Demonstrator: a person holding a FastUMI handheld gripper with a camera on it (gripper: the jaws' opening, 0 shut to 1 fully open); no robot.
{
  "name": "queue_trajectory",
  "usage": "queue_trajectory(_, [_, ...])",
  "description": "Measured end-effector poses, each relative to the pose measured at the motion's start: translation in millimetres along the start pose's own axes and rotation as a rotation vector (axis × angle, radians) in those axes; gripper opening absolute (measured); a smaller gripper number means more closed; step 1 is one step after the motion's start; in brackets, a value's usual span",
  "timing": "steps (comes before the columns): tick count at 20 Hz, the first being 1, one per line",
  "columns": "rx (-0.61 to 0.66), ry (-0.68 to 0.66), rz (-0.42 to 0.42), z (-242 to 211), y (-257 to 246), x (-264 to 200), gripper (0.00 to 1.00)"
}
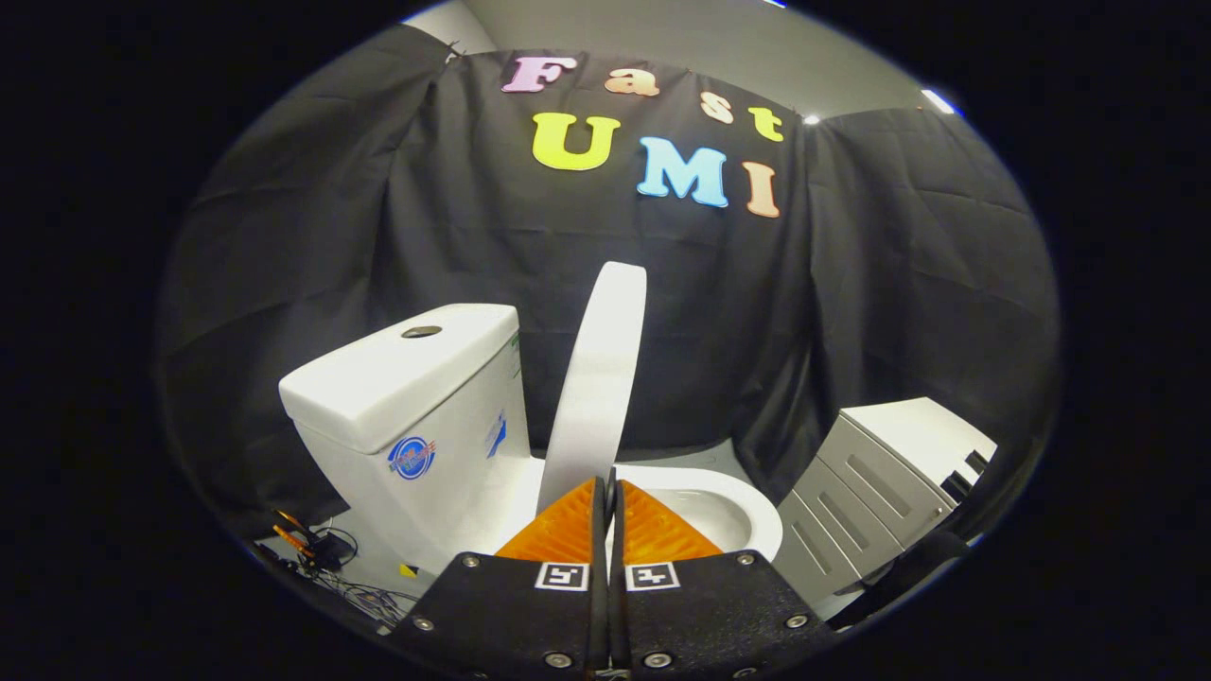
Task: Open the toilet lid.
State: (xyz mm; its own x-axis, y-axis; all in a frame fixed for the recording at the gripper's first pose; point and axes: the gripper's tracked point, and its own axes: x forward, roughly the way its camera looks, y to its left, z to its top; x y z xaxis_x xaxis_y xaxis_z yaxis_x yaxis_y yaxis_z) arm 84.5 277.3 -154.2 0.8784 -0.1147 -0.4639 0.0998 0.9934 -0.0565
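A white toilet stands ahead, its tank (407, 397) to the left of my fingers. The white lid (601, 378) is raised almost upright and seen edge-on, leaning slightly toward the tank. To the right of the lid lies the uncovered bowl with its rim (752, 515). My gripper (610, 484) is shut, its fingers pressed together with nothing between them. Their tips sit just in front of the lid's lower part, whose base they hide. I cannot tell whether they touch it.
A low grey cabinet (880, 482) with drawers stands right of the bowl. Cables and a small black device (322, 550) lie on the floor left of the tank's base. Black cloth walls close the booth behind.
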Motion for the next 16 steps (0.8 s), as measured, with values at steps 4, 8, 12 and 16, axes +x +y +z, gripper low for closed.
queue_trajectory(4, [-0.046, -0.032, 0.025, 6.5, 30.8, 0.3, 0.00])
queue_trajectory(8, [-0.062, -0.042, 0.056, 10.3, 54.7, -0.1, 0.00])
queue_trajectory(12, [-0.040, -0.045, 0.099, 11.8, 78.8, -1.1, 0.00])
queue_trajectory(16, [-0.101, -0.055, 0.109, 16.0, 90.0, -0.6, 0.01])
